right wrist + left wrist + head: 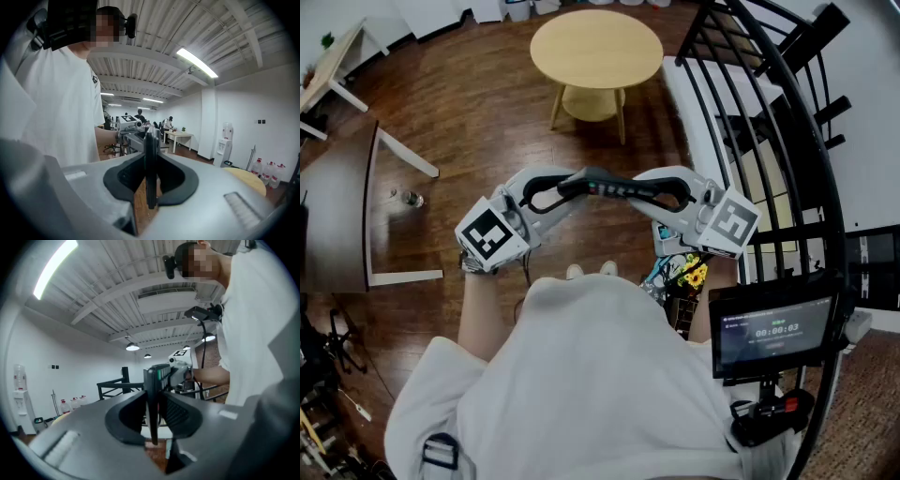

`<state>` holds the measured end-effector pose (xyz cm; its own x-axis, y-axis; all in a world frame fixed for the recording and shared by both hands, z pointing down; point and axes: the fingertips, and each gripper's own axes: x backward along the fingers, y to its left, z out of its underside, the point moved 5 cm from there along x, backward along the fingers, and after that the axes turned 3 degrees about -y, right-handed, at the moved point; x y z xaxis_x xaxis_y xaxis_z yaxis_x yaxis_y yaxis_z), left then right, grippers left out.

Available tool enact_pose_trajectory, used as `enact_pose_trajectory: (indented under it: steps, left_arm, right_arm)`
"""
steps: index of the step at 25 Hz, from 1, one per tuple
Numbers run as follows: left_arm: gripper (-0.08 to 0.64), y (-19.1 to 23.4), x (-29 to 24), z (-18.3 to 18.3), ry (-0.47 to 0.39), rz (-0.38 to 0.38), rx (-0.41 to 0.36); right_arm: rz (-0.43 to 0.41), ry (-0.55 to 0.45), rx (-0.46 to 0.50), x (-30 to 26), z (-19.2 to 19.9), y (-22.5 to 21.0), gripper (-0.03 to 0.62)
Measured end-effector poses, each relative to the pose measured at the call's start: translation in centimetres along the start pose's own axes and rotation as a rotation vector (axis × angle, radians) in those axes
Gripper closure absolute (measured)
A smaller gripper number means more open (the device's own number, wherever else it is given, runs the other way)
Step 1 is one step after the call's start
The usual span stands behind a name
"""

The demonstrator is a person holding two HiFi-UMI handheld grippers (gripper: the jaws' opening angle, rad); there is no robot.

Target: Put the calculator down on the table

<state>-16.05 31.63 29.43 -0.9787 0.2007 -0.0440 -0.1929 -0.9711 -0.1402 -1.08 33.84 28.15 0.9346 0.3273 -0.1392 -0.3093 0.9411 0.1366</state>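
A thin dark calculator (614,188) with green keys hangs level over the wood floor in front of the person, held at both ends. My left gripper (570,186) is shut on its left end and my right gripper (672,193) on its right end. In the left gripper view the calculator (152,394) stands edge-on between the black pads, with the other gripper's marker cube (181,354) beyond it. The right gripper view shows the same edge-on calculator (151,164) clamped between its pads. A round light-wood table (596,45) stands further ahead, apart from both grippers.
A dark brown desk (337,211) is at the left, with a small bottle (411,198) on the floor beside it. A black metal rack (769,141) and a small screen (773,330) stand at the right. Wood floor lies between me and the round table.
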Motion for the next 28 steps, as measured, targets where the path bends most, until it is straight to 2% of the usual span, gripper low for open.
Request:
enact_pose_trajectory:
  steps: [11,21,28]
  left_arm:
    - [0.463,0.6,0.9,-0.1,-0.011,0.011,0.018]
    - [0.463,1.2,3.0,0.6,0.007,-0.017,0.037]
    - [0.463,3.4,2.2,0.8,0.014,-0.027,0.020]
  right_arm:
    - [0.002,0.011,-0.016,-1.1,-0.6,0.1,0.525]
    - [-0.027,0.001,-0.025,-3.4,-0.5,0.1,0.525]
    - [-0.035,-0.016,-0.021,-3.8,0.1,-2.4,0.525]
